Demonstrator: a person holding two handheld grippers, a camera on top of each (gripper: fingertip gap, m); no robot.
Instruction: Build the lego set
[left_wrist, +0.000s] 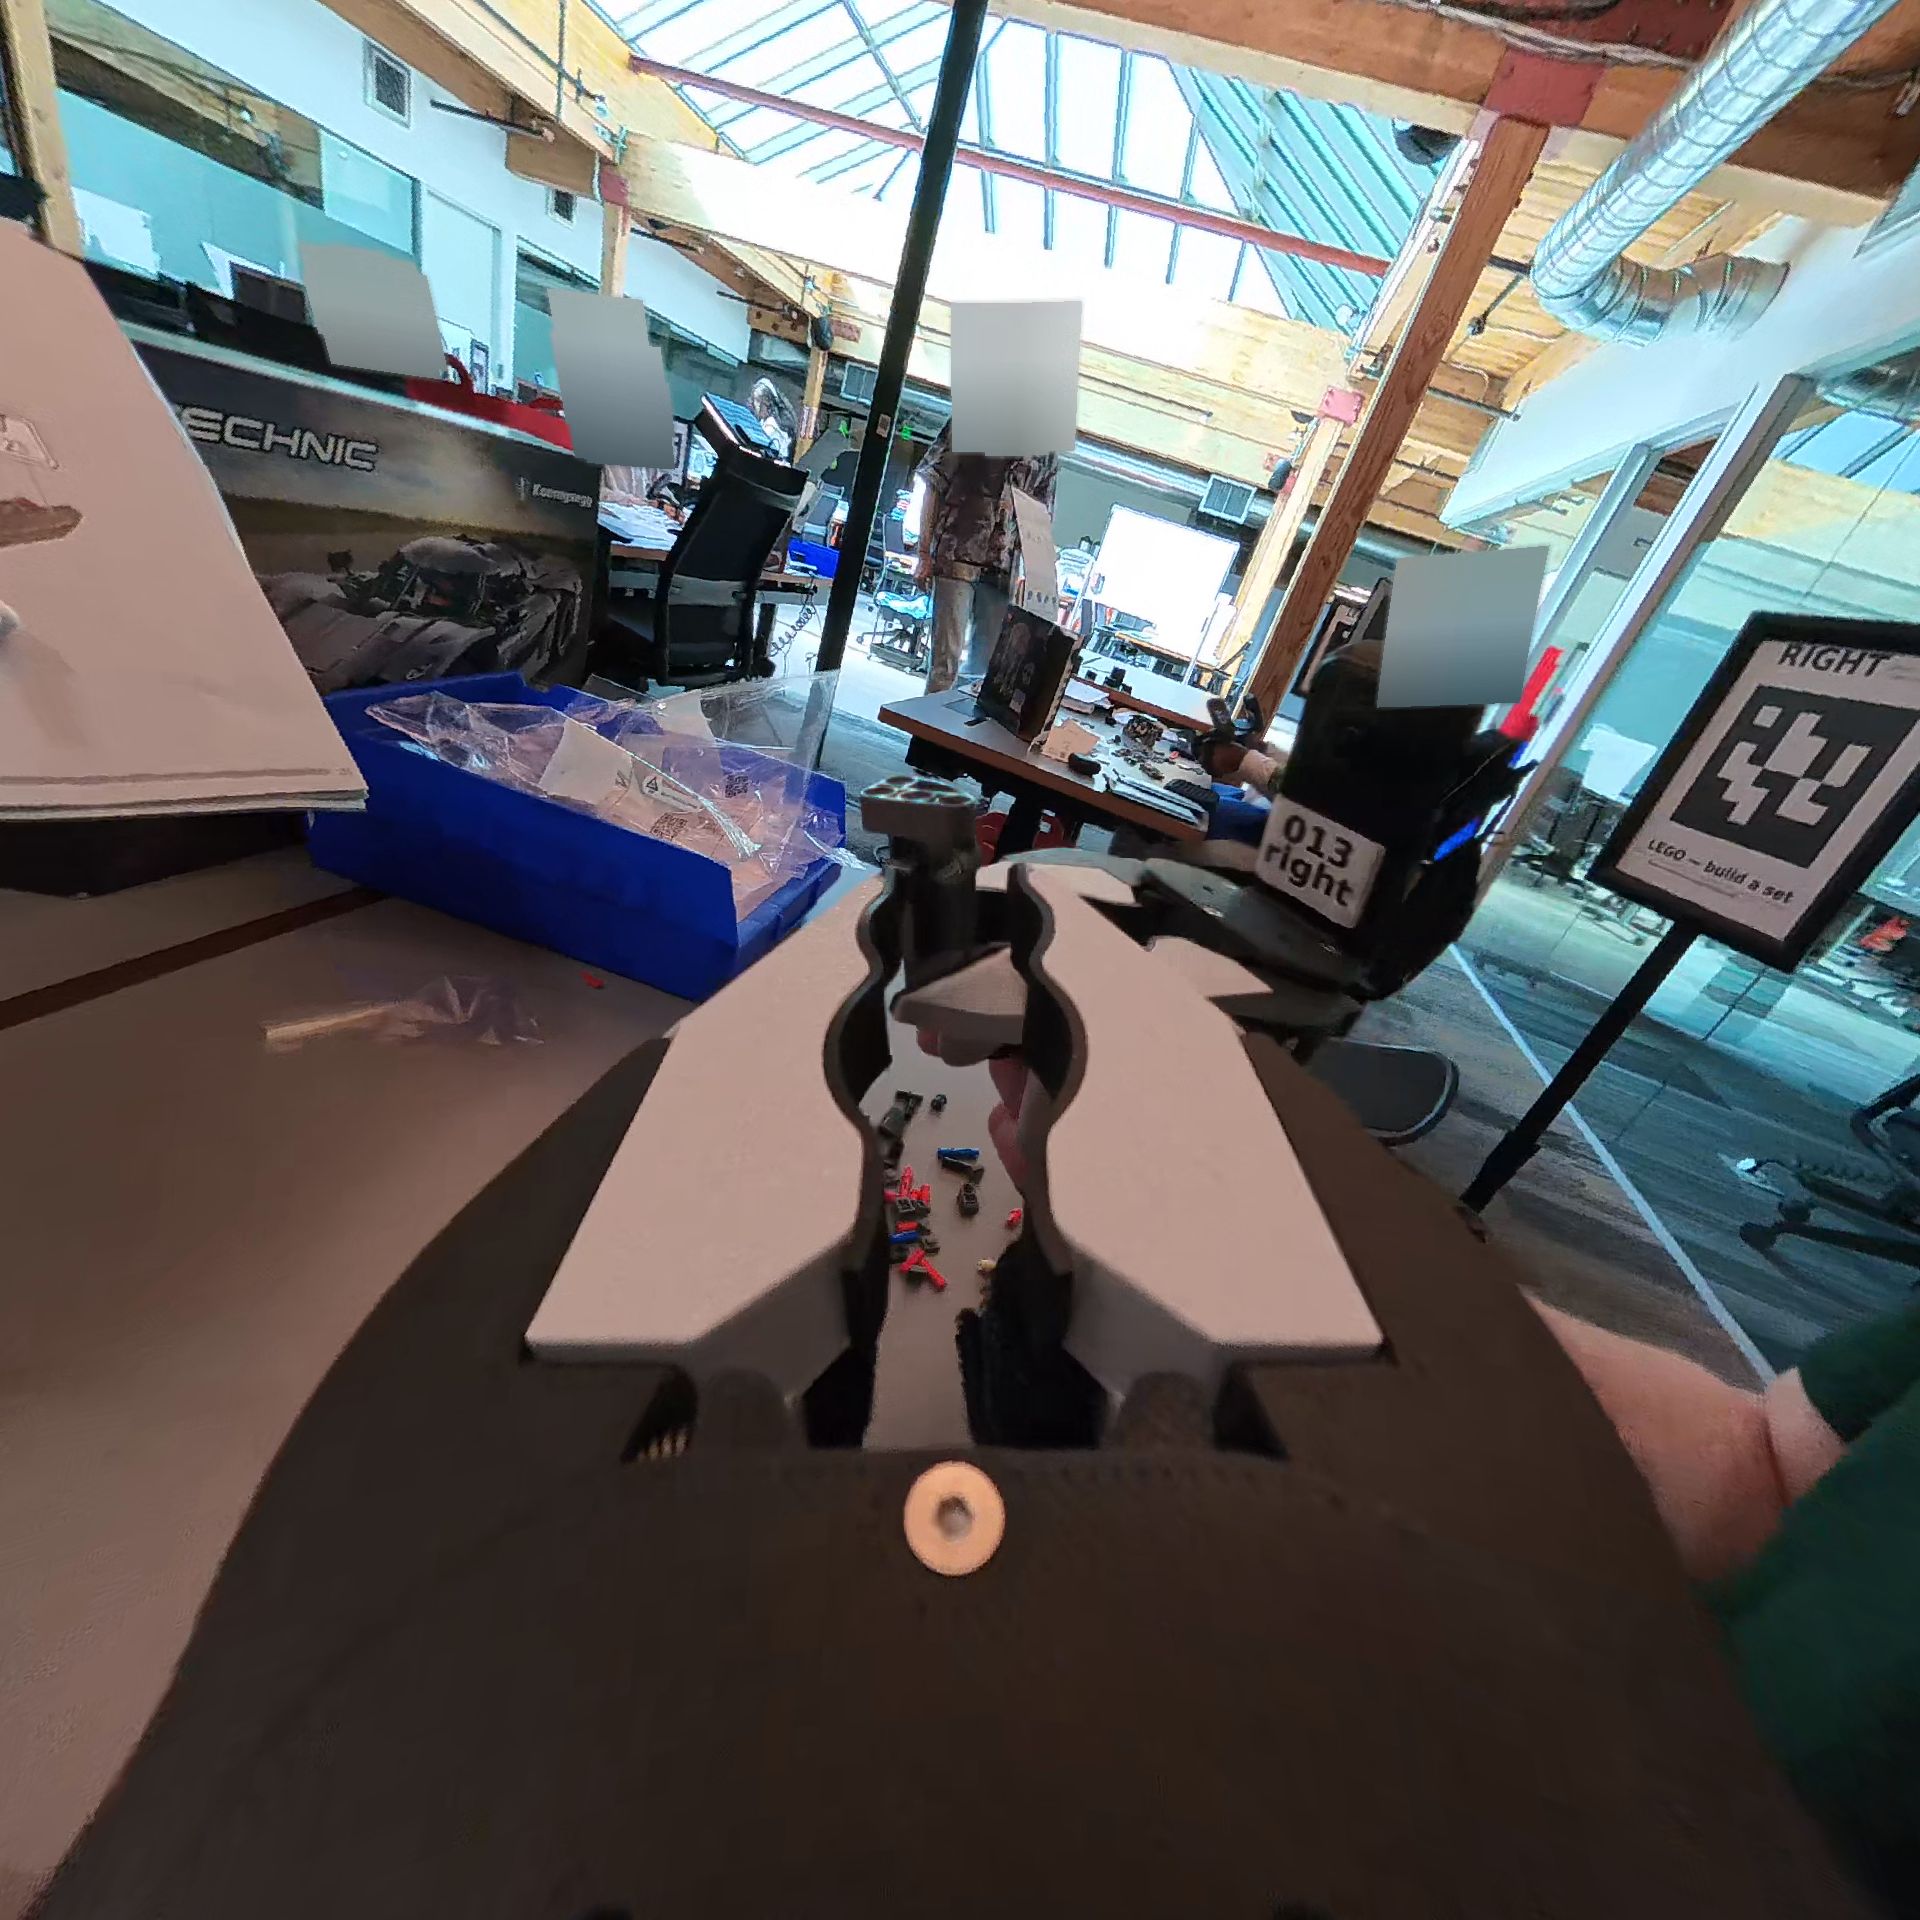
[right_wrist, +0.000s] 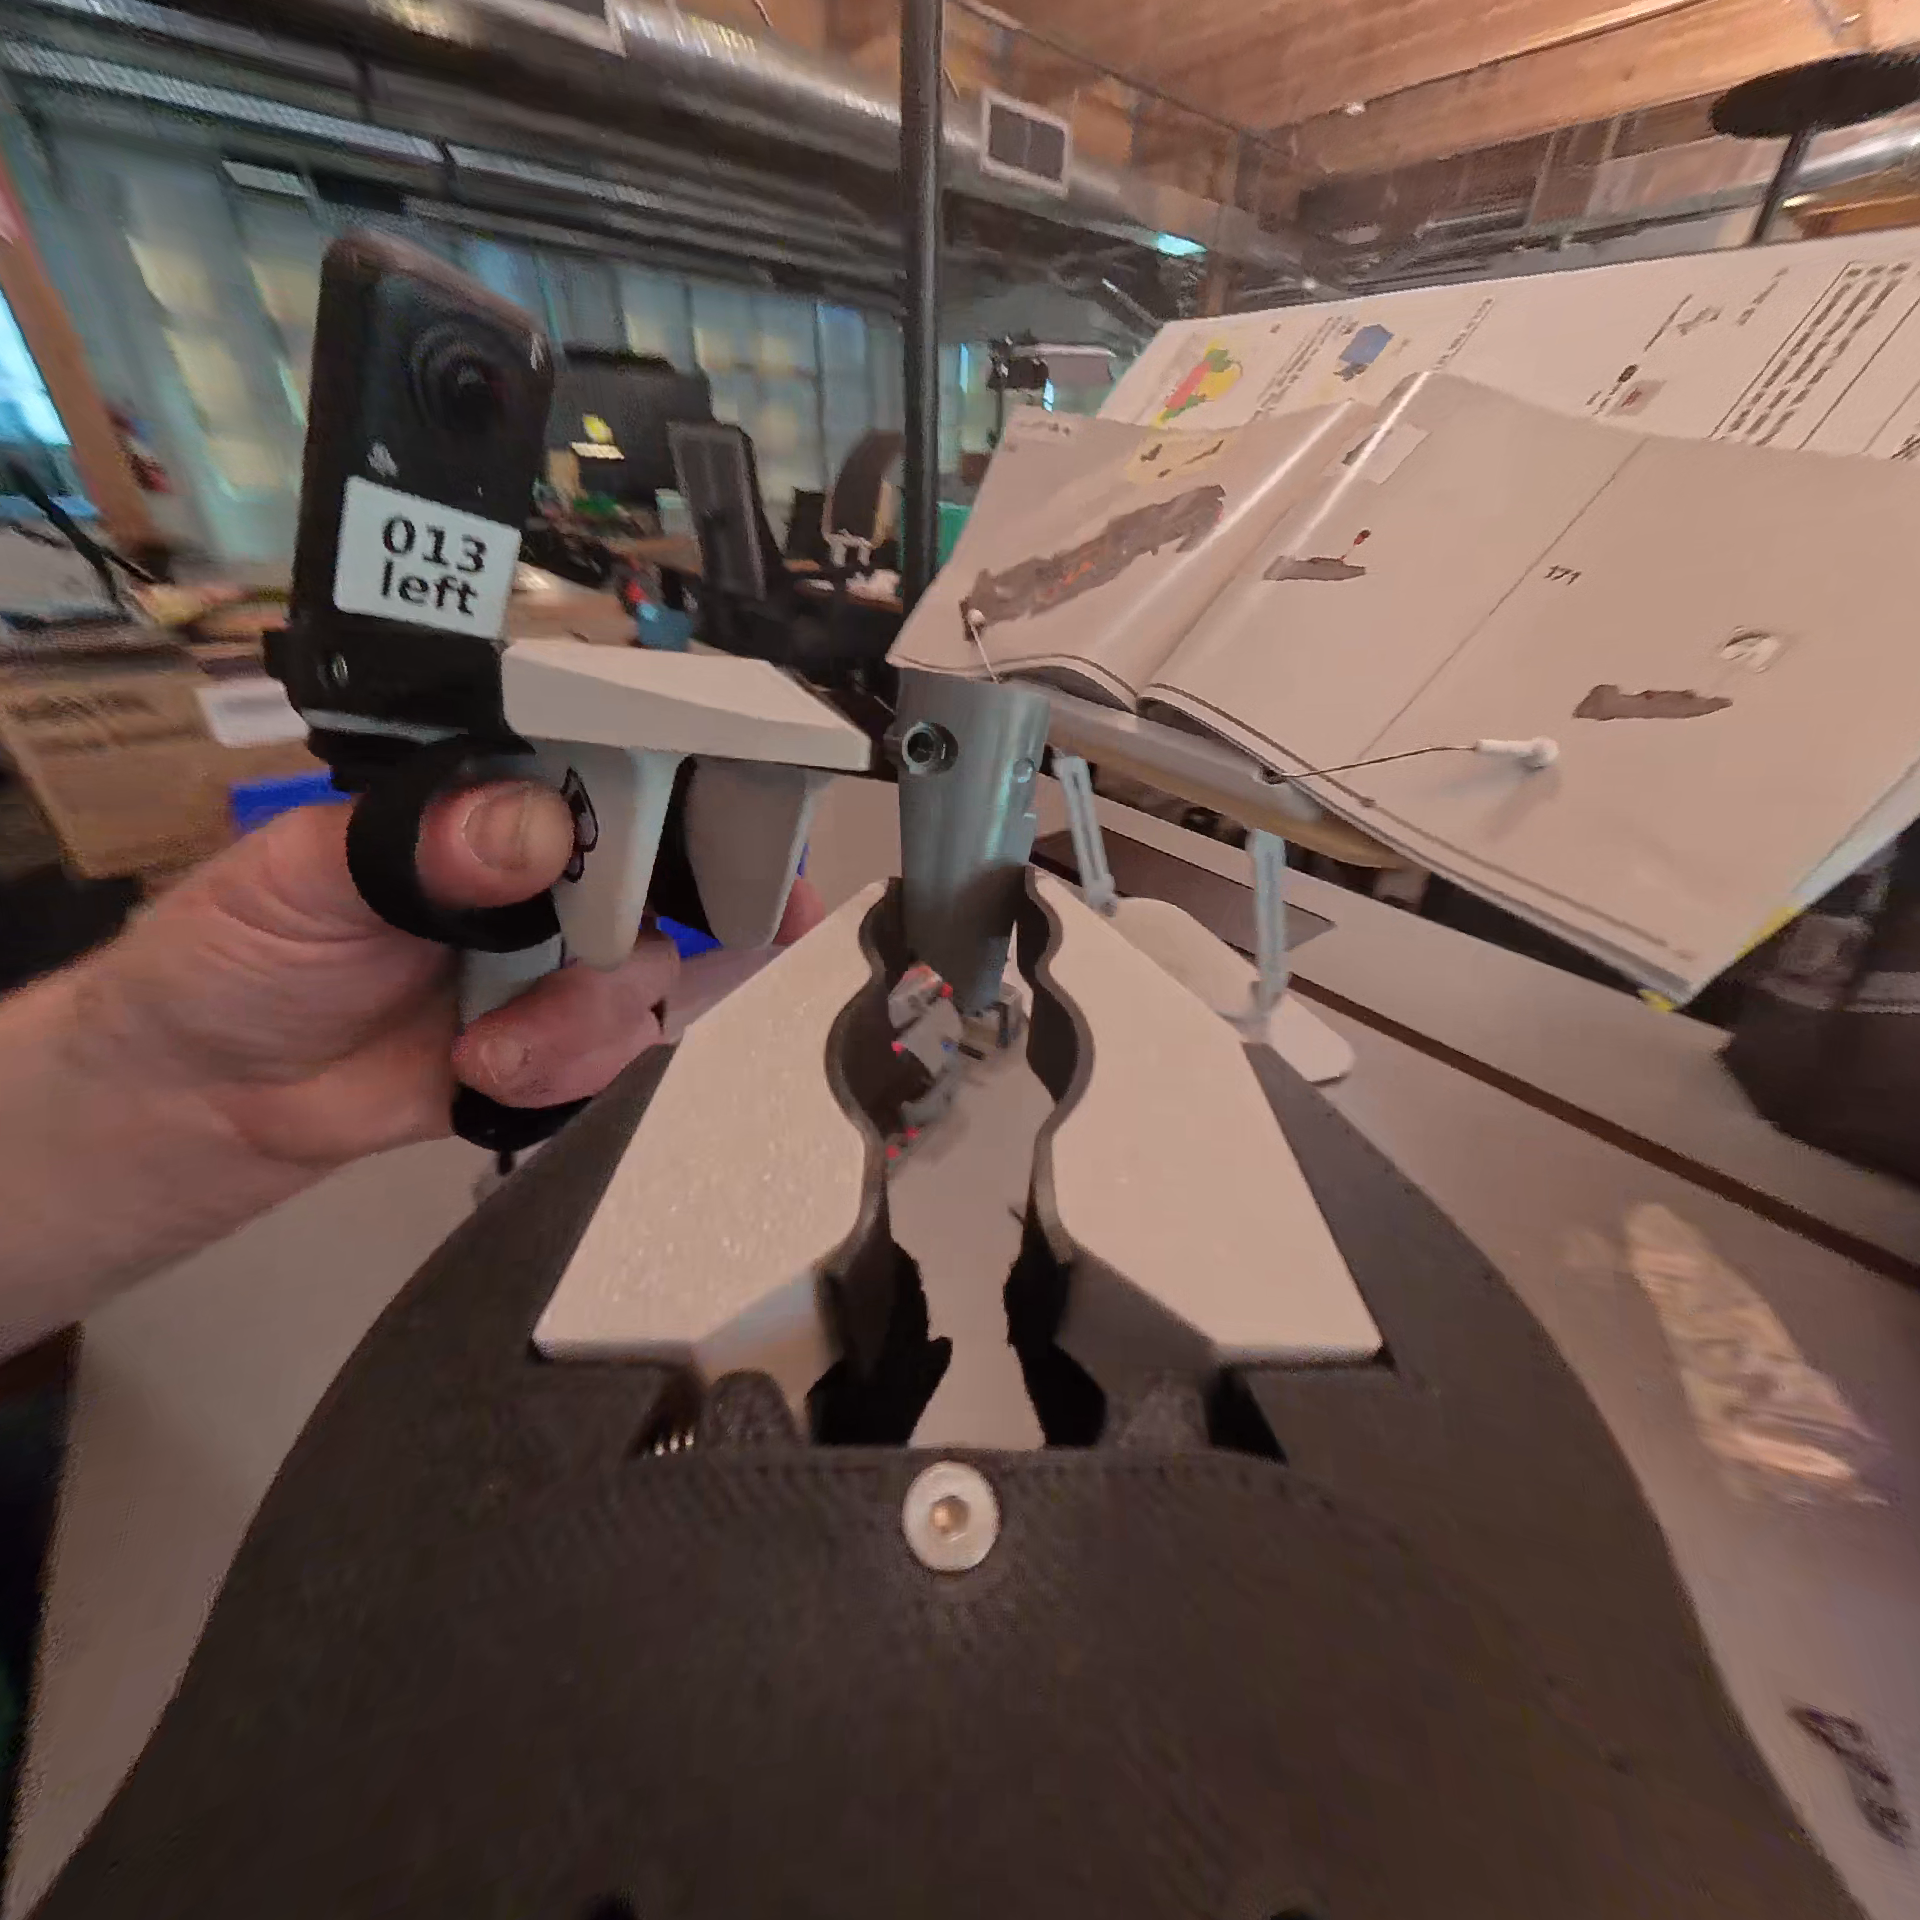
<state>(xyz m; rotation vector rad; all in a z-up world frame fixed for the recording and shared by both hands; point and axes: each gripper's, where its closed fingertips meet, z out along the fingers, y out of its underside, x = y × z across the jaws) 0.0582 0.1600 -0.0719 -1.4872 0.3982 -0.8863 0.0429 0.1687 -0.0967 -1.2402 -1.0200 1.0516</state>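
A dark grey Technic piece (left_wrist: 923, 831) stands upright between the fingertips of my left gripper (left_wrist: 951, 894), which is shut on it. In the right wrist view the same grey piece (right_wrist: 971, 800) rises from the tips of my right gripper (right_wrist: 961, 904), also shut on it. The left gripper (right_wrist: 852, 748), held in a hand, meets the piece's upper side from the left. The right gripper (left_wrist: 961, 1003) reaches in from the right, below the left tips. Small red, blue and black loose pieces (left_wrist: 925, 1195) lie on the table underneath. A grey assembly with red pins (right_wrist: 920, 1039) lies below.
A blue bin (left_wrist: 582, 894) with clear plastic bags sits at the left, the set's box (left_wrist: 416, 540) behind it. The open instruction book (right_wrist: 1455, 623) rests on a white stand at the right. A black pole (left_wrist: 894, 343) rises behind. A framed sign (left_wrist: 1787, 790) stands right. My two grippers' fingertips are within a few centimetres of each other.
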